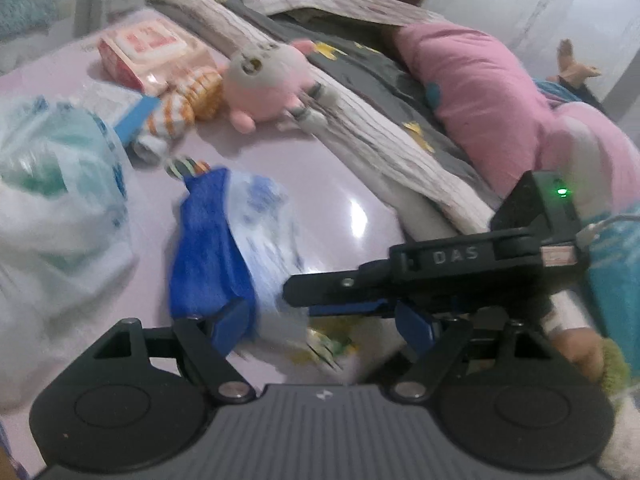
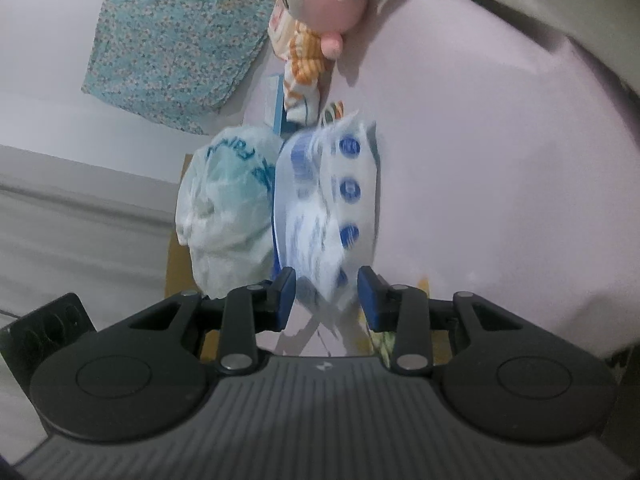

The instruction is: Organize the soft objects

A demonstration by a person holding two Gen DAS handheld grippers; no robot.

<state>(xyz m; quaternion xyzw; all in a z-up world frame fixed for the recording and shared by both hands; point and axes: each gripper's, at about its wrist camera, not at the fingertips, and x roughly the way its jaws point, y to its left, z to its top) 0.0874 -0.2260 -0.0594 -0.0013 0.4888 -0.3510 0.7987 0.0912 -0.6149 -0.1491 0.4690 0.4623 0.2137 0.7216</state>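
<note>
A white plastic bag with blue round prints (image 2: pixel 340 200) stands bunched on the lilac sheet (image 2: pixel 480 160). My right gripper (image 2: pixel 328 298) is shut on its gathered lower end. In the left wrist view the same bag (image 1: pixel 264 224) lies against a blue cloth (image 1: pixel 204 248), and the right gripper (image 1: pixel 300 300) reaches in from the right. My left gripper (image 1: pixel 323 322) is open wide just in front of the bag, its left pad beside the blue cloth's lower edge. A pink and grey plush (image 1: pixel 268 80) and an orange striped soft toy (image 1: pixel 188 100) lie farther back.
A large white plastic bag with teal contents (image 1: pixel 52 200) sits on the left. A red and white box (image 1: pixel 152 56) lies at the back. A striped blanket (image 1: pixel 360 120) and a pink pillow (image 1: pixel 480 100) border the right side. A patterned teal cloth (image 2: pixel 172 40) hangs by the wall.
</note>
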